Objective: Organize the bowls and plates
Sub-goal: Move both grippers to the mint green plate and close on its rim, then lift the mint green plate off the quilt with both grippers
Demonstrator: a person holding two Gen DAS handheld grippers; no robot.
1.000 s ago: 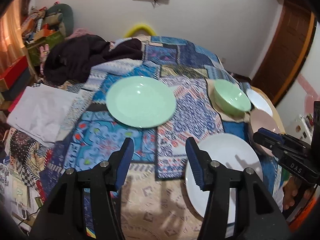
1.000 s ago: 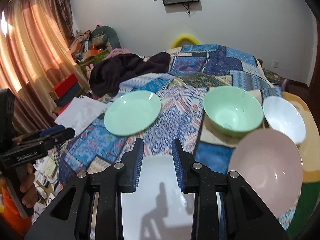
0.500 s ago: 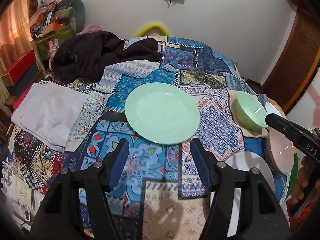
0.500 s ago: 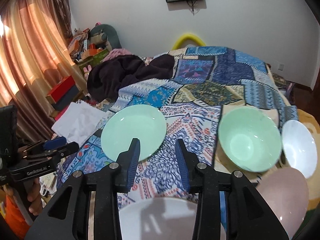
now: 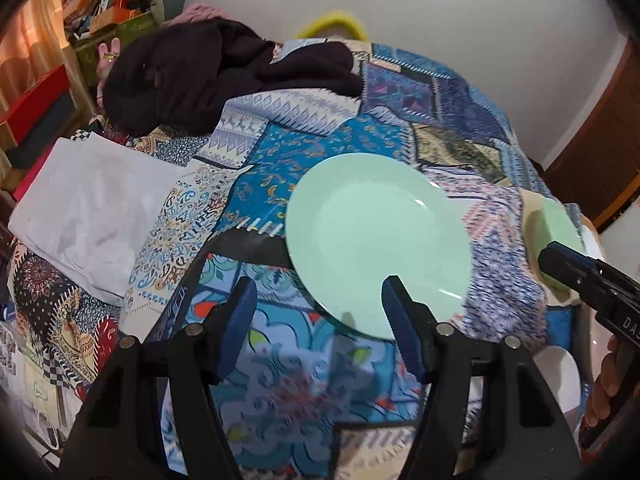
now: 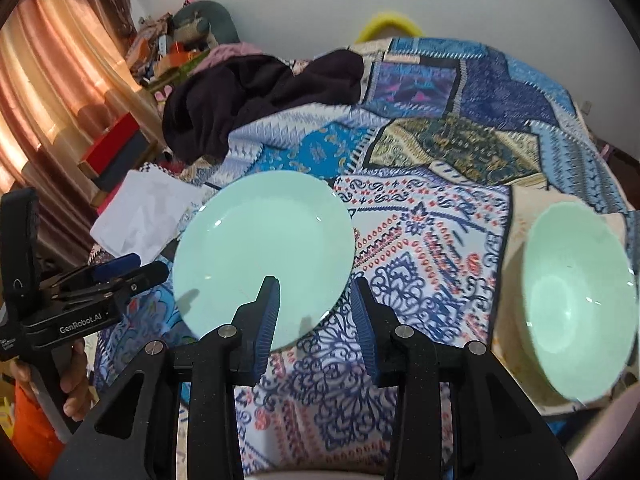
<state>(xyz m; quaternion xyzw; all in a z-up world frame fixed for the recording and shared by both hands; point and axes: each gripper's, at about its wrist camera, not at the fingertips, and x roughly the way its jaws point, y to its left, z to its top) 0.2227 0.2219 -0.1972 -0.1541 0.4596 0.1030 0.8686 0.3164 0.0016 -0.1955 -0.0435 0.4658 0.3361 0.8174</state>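
Left gripper [image 5: 318, 308] low in the left wrist view, jaws parted wide, having just been opening, nothing between them, only patterned quilt [image 5: 304, 396] showing through the gap. Right finger overlapping the near rim of the green plate [image 5: 376, 240] in the picture; contact impossible to judge. Plate flat on the quilt, centre of frame, a touch right. At the far right edge, a sliver of the green bowl [image 5: 554, 224] behind the other gripper's dark tip, held by a hand [image 5: 610, 384], and low right a bit of white plate [image 5: 562, 376]

Over to the right wrist view: right gripper [image 6: 316, 312] bottom centre, jaws narrowly apart, just been opening a little, gripping nothing. Left finger drawn over the plate's lower edge, right finger just off its rim over the quilt. Green plate left of centre, green bowl at the right edge, upright, well apart from the plate. Upper left of both frames, dark clothing [image 6: 256, 96] heaped on the quilt, white cloth [image 6: 140, 216] beside the plate's far left
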